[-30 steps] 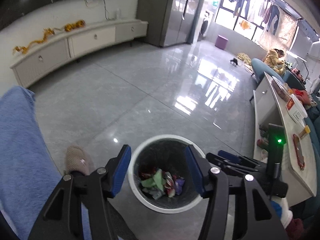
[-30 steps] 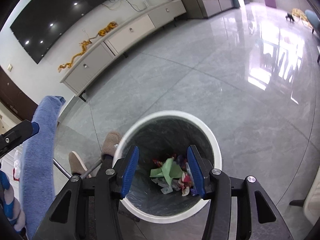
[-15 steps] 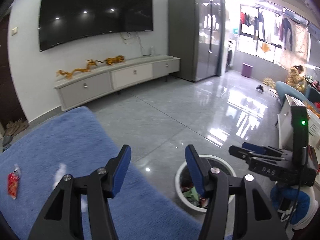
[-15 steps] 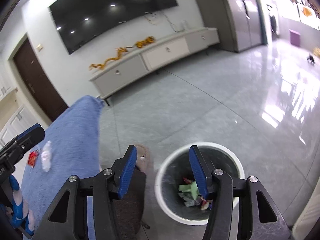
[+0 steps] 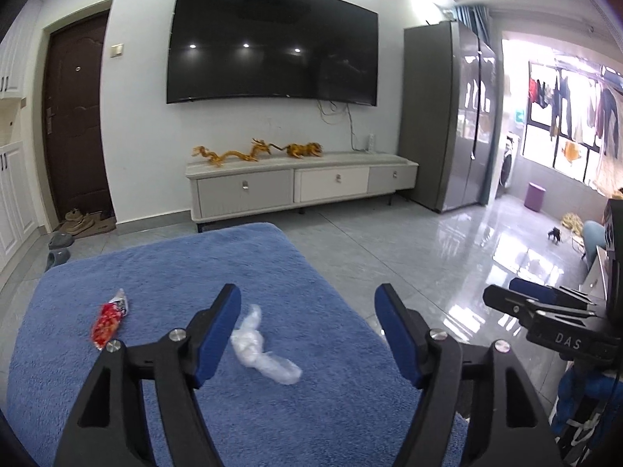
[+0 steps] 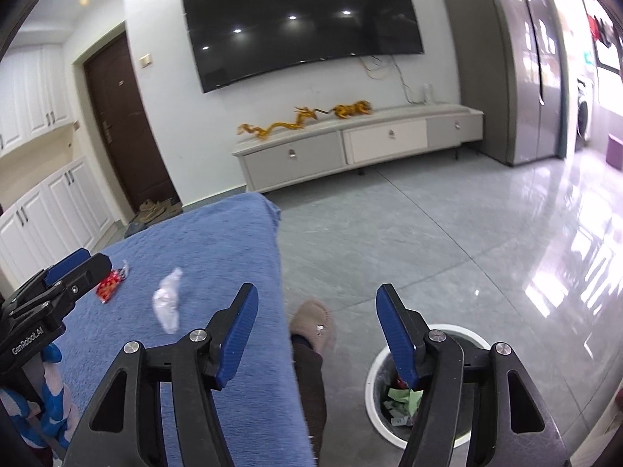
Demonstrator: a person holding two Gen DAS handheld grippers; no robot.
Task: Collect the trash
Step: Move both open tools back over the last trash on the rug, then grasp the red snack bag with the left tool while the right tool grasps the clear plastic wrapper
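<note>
Two hand-held claws hover over a table draped in a fuzzy blue cloth [image 5: 272, 272] in a tiled living room. The left claw [image 5: 307, 334], black-framed with blue pads, has its jaws opening and nothing between them; a crumpled wad of clear plastic wrap [image 5: 261, 346] lies on the cloth just past its left pad, at about 10 o'clock from the claw's centre. A red printed snack wrapper [image 5: 107, 321] rests farther out toward 9 o'clock, apart from the plastic.

The right claw [image 6: 315, 334], also opening and empty, points past the table's edge. In its view the plastic wad [image 6: 167, 303] sits at 9 o'clock and the red wrapper [image 6: 111, 282] beyond it, close to the left claw's tip. At 4 o'clock, on the grey floor, stands a round white-rimmed waste bin [image 6: 373, 373] with green and mixed scraps already inside. A person's tan slipper [image 6: 313, 325] shows between table and bin. A wall-mounted black television [image 5: 272, 39] hangs behind.
</note>
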